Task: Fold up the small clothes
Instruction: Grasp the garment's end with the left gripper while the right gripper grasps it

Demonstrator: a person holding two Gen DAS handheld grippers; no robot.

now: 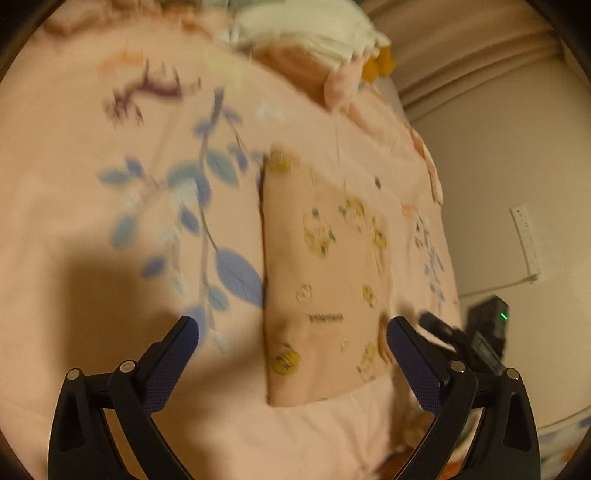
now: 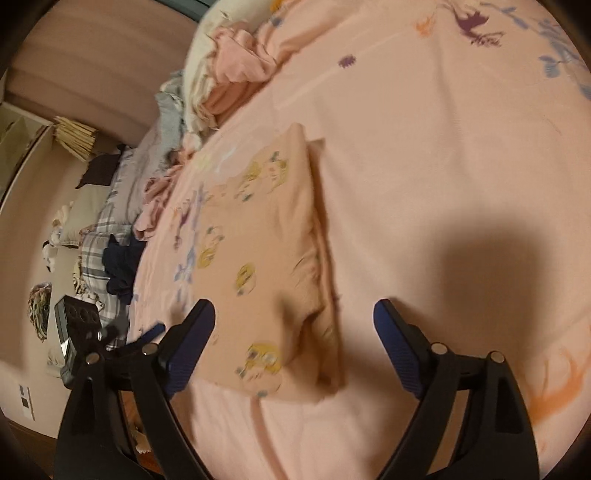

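A small peach garment with yellow cartoon prints (image 1: pixel 325 280) lies folded into a narrow rectangle on the pink floral bedsheet (image 1: pixel 122 229). My left gripper (image 1: pixel 291 332) is open and empty, its fingers either side of the garment's near end, above it. In the right wrist view the same garment (image 2: pixel 266 254) lies folded with thick layered edges on its right side. My right gripper (image 2: pixel 293 317) is open and empty over the garment's near end.
A pile of unfolded clothes (image 2: pixel 221 70) lies at the far end of the bed, also showing in the left wrist view (image 1: pixel 314 33). Plaid and dark fabrics (image 2: pixel 107 243) hang off the bed's left edge. The other gripper (image 1: pixel 480 332) shows at the bed's right edge. A wall (image 1: pixel 517 166) is on the right.
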